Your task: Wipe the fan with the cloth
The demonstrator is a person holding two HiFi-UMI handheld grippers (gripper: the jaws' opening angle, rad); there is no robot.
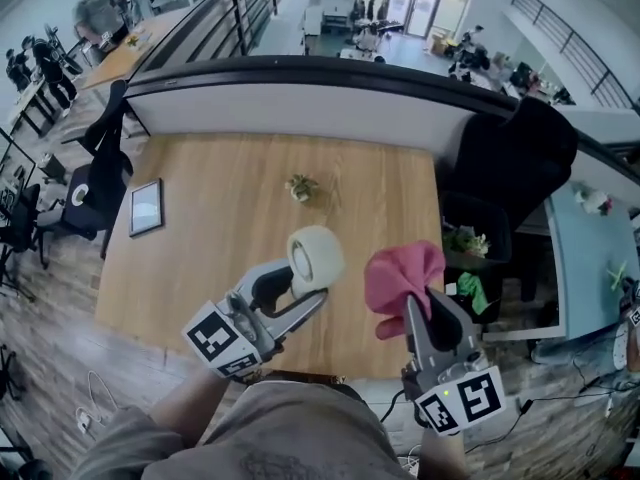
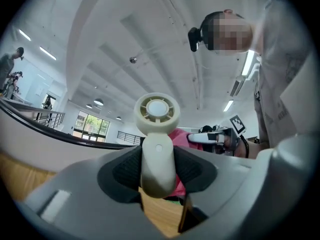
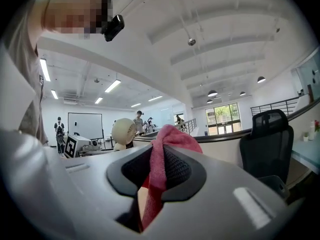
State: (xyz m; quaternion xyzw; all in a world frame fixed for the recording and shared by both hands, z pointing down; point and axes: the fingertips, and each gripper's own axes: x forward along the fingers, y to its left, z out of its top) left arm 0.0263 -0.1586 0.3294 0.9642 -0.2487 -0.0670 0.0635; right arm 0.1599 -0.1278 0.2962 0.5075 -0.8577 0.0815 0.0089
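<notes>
1. Open-plan office with a railing behind; a wooden bench fills the middle, and a black chair stands at its right.
2. What looks like a dark bin sits just beside the bench's right edge. It holds some greenery; what else is inside I cannot tell.
3. On the bench lie a tablet near the left edge and a small sprig toward the back. Neither belongs to the job.
4. The left claw stands about half open, its pads clamped on the handle of the fan. This is a small cream hand fan, held up off the bench with its round head uppermost.
5. The right claw is almost closed, pinching a pink cloth that bunches out beyond the pads. The cloth is near the fan's head, with a gap between them.
6. Judging by this, both things are raised and the wiping has not yet begun. The next move calls for bringing the bunched cloth onto the fan's head and rubbing round it, while the left claw holds the handle firm.
</notes>
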